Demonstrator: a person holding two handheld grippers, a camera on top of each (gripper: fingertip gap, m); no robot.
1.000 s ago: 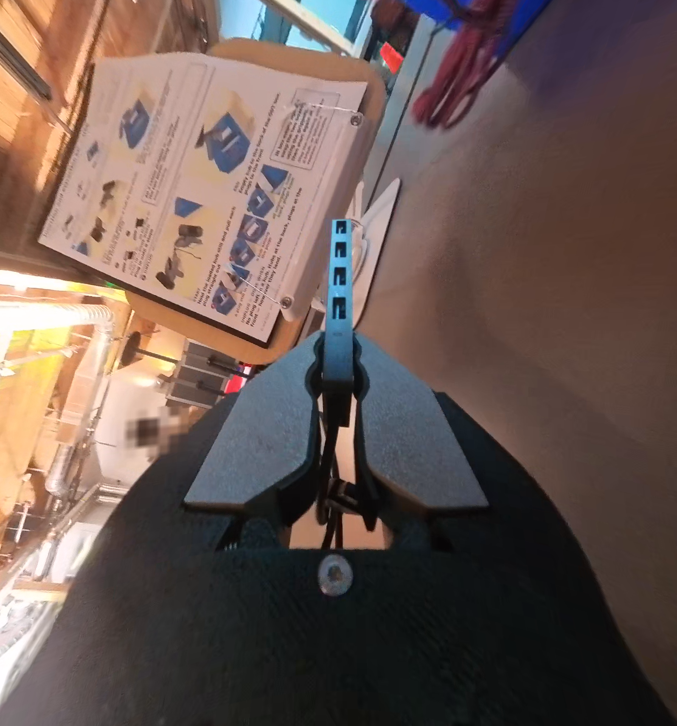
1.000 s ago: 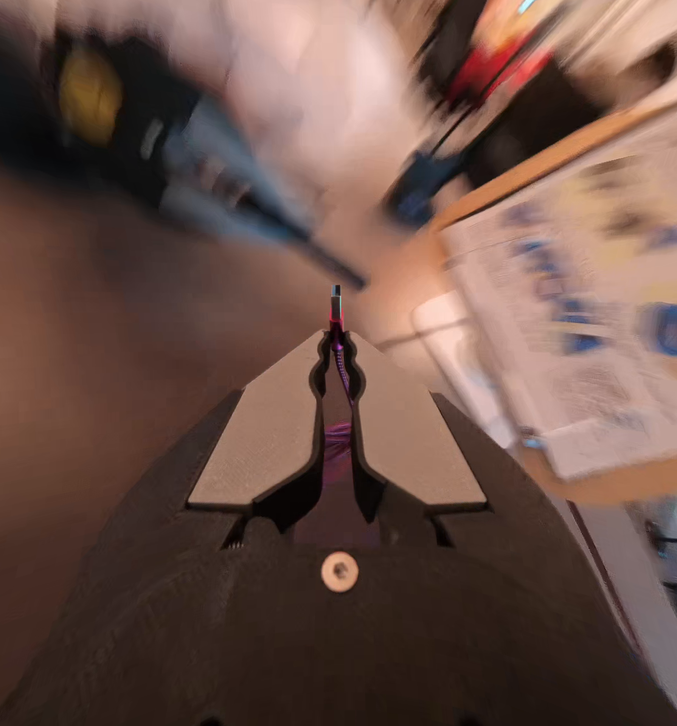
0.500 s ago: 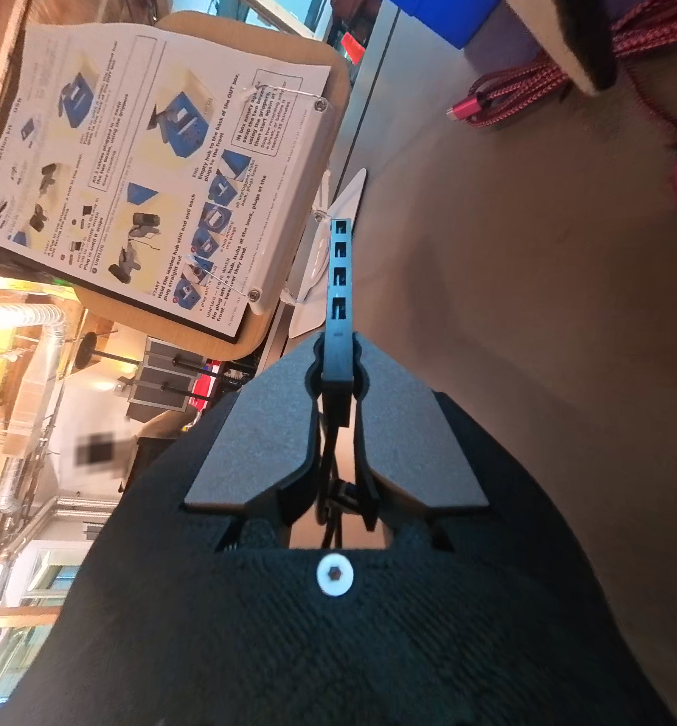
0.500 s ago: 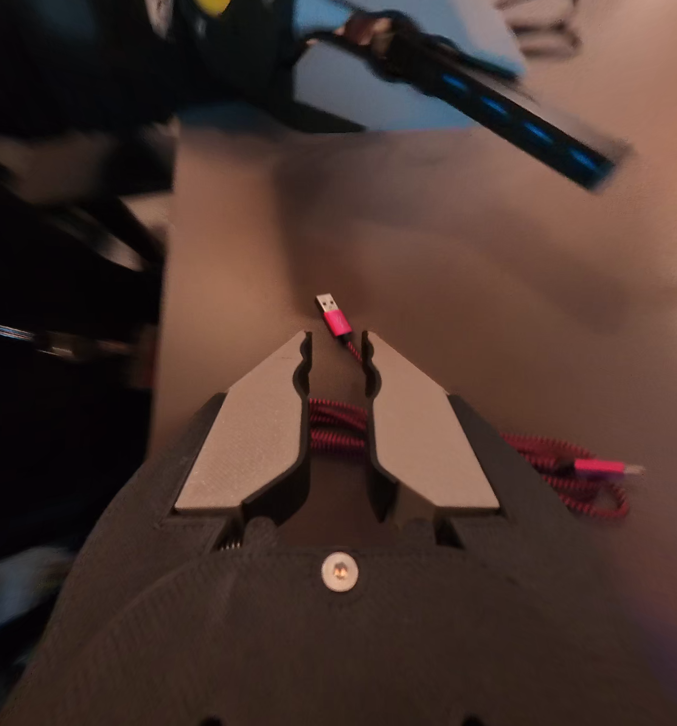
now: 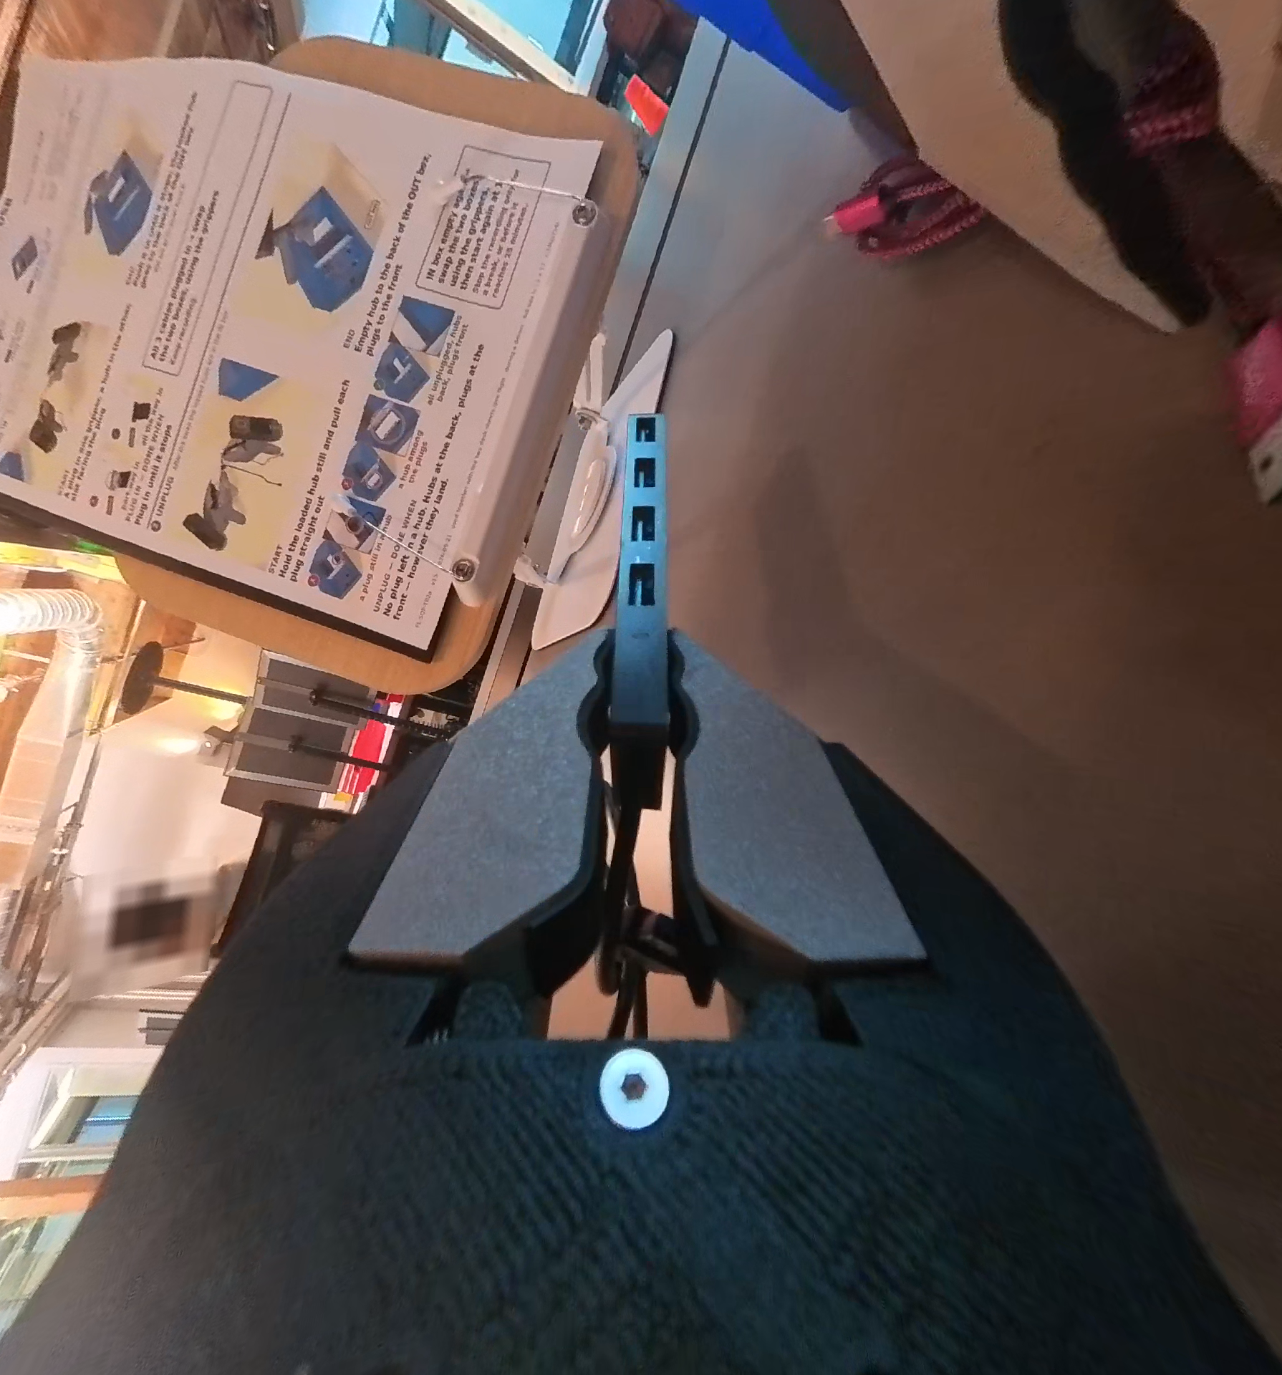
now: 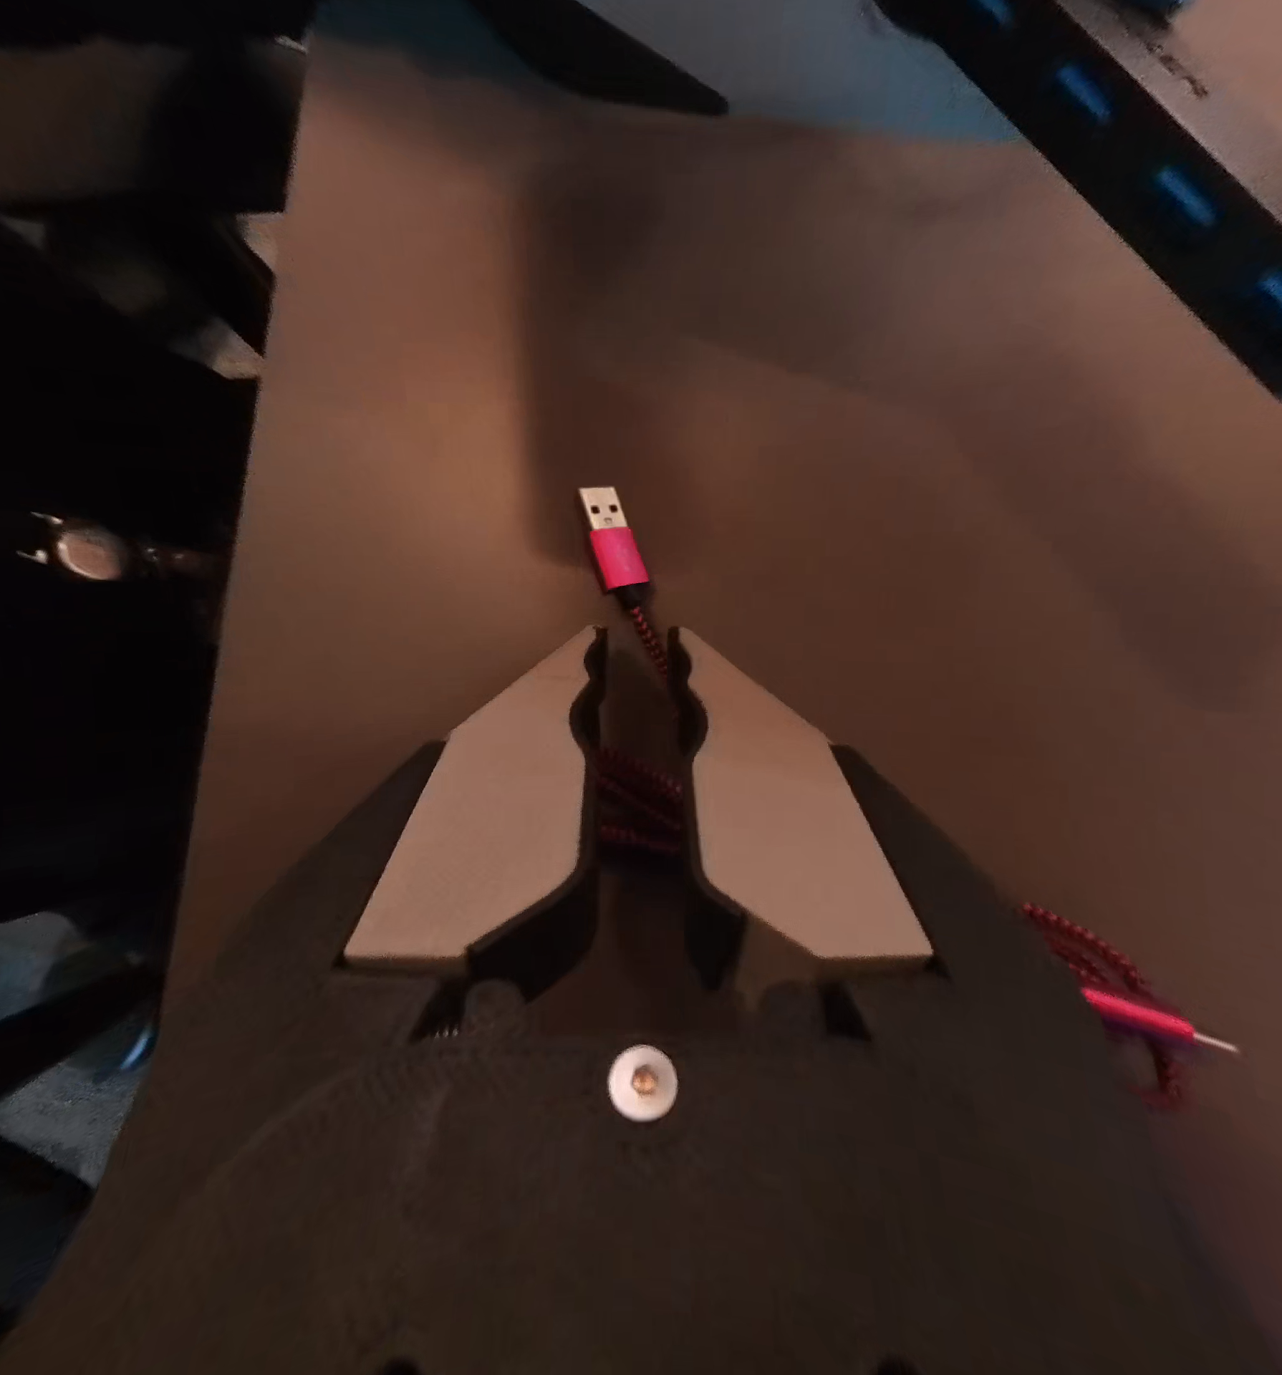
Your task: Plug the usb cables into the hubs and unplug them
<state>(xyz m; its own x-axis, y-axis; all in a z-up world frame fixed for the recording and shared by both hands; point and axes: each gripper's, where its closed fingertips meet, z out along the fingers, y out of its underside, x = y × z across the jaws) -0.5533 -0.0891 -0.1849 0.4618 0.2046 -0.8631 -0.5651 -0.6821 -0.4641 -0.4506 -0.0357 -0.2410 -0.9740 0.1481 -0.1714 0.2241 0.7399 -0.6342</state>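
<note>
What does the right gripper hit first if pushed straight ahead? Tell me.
Most likely the pink USB plug, lying on the brown table just beyond the open right gripper; its braided cable already runs between the fingers. Depth is uncertain.

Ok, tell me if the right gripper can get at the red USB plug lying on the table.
Probably yes. The right gripper is open, and the red USB plug lies flat on the brown table just past its fingertips with nothing between; its braided cable runs back between the fingers.
</note>
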